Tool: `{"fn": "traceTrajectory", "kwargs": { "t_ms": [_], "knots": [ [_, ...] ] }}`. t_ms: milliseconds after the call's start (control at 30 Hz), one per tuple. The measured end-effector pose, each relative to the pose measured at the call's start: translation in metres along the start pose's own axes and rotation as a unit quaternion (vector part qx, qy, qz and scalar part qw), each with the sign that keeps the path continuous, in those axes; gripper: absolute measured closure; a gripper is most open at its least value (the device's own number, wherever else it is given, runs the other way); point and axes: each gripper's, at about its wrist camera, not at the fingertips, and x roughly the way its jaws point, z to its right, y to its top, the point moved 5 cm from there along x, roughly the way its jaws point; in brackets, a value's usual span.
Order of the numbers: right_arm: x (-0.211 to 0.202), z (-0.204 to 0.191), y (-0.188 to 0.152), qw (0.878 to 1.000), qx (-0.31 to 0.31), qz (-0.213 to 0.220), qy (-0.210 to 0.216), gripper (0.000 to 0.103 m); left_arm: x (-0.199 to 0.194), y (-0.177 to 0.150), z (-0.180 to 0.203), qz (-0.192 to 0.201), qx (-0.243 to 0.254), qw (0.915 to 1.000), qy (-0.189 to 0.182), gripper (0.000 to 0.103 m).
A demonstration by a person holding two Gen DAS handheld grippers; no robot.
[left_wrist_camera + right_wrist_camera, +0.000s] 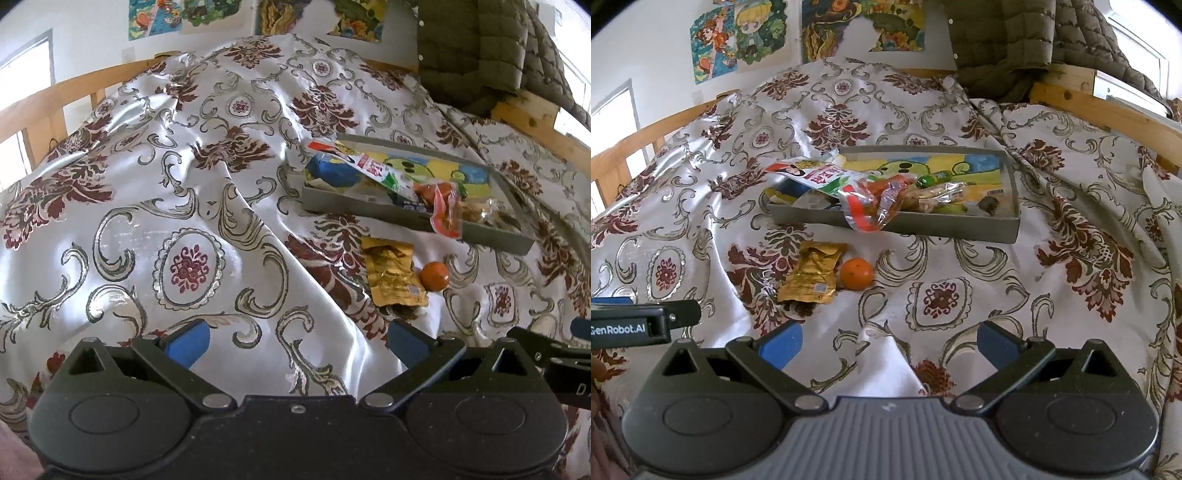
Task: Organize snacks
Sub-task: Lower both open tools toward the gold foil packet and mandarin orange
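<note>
Left wrist view: the left gripper (295, 345) hovers with fingers spread and empty; the gold packet (393, 276) and orange fruit (435, 276) lie far-right on the bed (147, 221), near the grey tray (369, 206).

Right wrist view: the right gripper (888, 343), fingers spread, faces both almost directly ahead, slightly left; the packet's long axis runs near-far. The right gripper looks nearer.
</note>
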Motion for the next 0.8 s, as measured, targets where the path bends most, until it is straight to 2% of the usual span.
{"fn": "traceTrajectory", "kwargs": {
  "t_ms": [133,433,800],
  "knots": [
    [0.004,0.003,0.004,1.0,0.015,-0.003,0.007,0.0,0.003,0.005,-0.001,0.015,-0.007,0.9999,-0.005,0.001],
    [0.013,0.02,0.013,0.999,0.045,-0.005,0.001,0.0,0.02,0.02,0.018,0.04,0.036,0.9985,-0.007,0.001],
    [0.023,0.036,0.025,0.999,0.045,0.003,-0.014,0.0,0.041,0.026,0.031,0.035,0.059,0.9976,-0.014,0.001]
  ]
}}
